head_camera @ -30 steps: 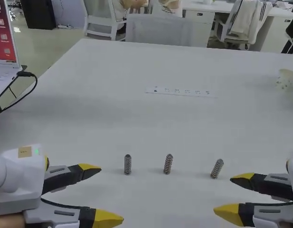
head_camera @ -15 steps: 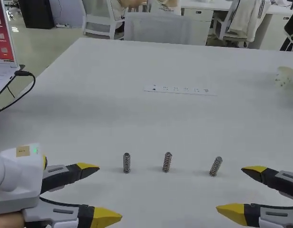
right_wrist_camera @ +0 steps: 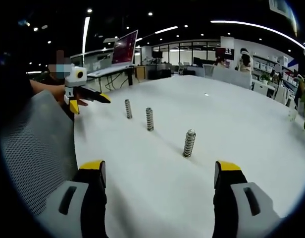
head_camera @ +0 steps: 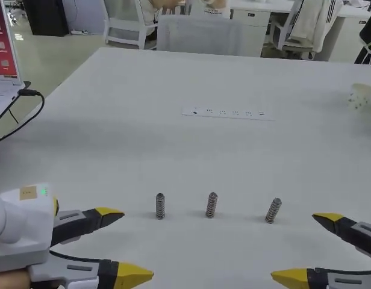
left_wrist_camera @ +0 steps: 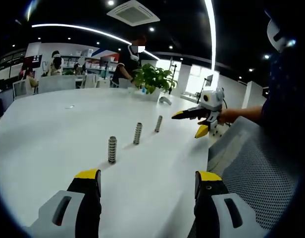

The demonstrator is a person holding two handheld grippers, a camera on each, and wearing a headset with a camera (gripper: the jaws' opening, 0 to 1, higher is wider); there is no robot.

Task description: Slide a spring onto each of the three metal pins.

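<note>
White laminate makes up the counter (head_camera: 173,150), and three coiled metal springs stand on it in a row near our edge. We take the middle spring (head_camera: 211,205) as our mark; it stands upright. The left spring (head_camera: 160,206) is beside it on one hand, also upright. The right spring (head_camera: 273,211) is on the other hand and leans a little (its top tips away from the middle spring). All three stand apart from one another. Whether a pin runs up inside each coil we cannot tell.

The left gripper (head_camera: 136,244) hovers nearer us than the middle spring and off to its left, its yellow-tipped jaws spread wide and holding nothing. The right gripper (head_camera: 295,247) sits nearer us and to the right of the middle spring, its jaws likewise wide and empty. Neither touches a spring.

Well beyond the middle spring a white power strip (head_camera: 227,114) lies flat on the counter. Far to its right rear stands a paper cup (head_camera: 361,96), and far to its left a laptop (head_camera: 2,42).
</note>
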